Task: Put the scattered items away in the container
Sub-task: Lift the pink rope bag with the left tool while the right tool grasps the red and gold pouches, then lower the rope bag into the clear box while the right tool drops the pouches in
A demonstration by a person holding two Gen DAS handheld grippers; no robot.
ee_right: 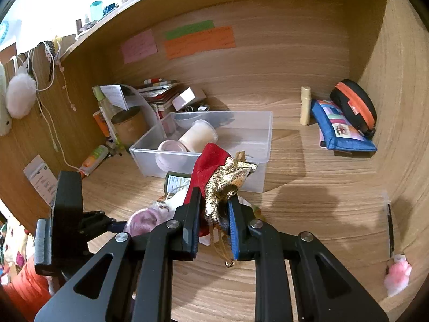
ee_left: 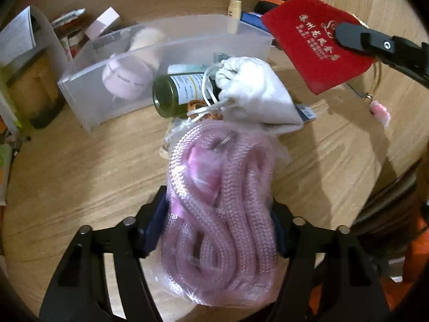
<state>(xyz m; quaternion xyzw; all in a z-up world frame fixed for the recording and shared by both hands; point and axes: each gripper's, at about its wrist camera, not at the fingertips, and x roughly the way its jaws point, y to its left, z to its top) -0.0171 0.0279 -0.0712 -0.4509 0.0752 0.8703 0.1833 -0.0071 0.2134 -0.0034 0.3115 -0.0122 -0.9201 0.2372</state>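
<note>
Left tongs (ee_left: 214,220): half open around a clear bag of pink rope (ee_left: 217,209) that lies on the desk (ee_left: 80,166); the pads sit at the bag's two sides, and I cannot tell whether they press it.
Right tongs (ee_right: 214,214): closed on a red pouch (ee_right: 206,166) and a gold pouch (ee_right: 222,187), both lifted off the desk.
Left view only: just beyond the rope bag, a white drawstring bag (ee_left: 254,94) leans on a green bottle (ee_left: 179,94) lying on its side, both touching the front wall of the clear box (ee_left: 88,99).
Right view only: far right of the tongs, a blue pouch (ee_right: 346,131), a black case with orange zip (ee_right: 354,107) and an upright cream tube (ee_right: 305,104); near right, a pink fluffy charm (ee_right: 396,276).
Clear box contents: a pink round tub (ee_left: 126,80) and a cream tub (ee_right: 198,135) lying side by side at its left end; the rest looks bare.
Behind the box: books and papers, blurred.
</note>
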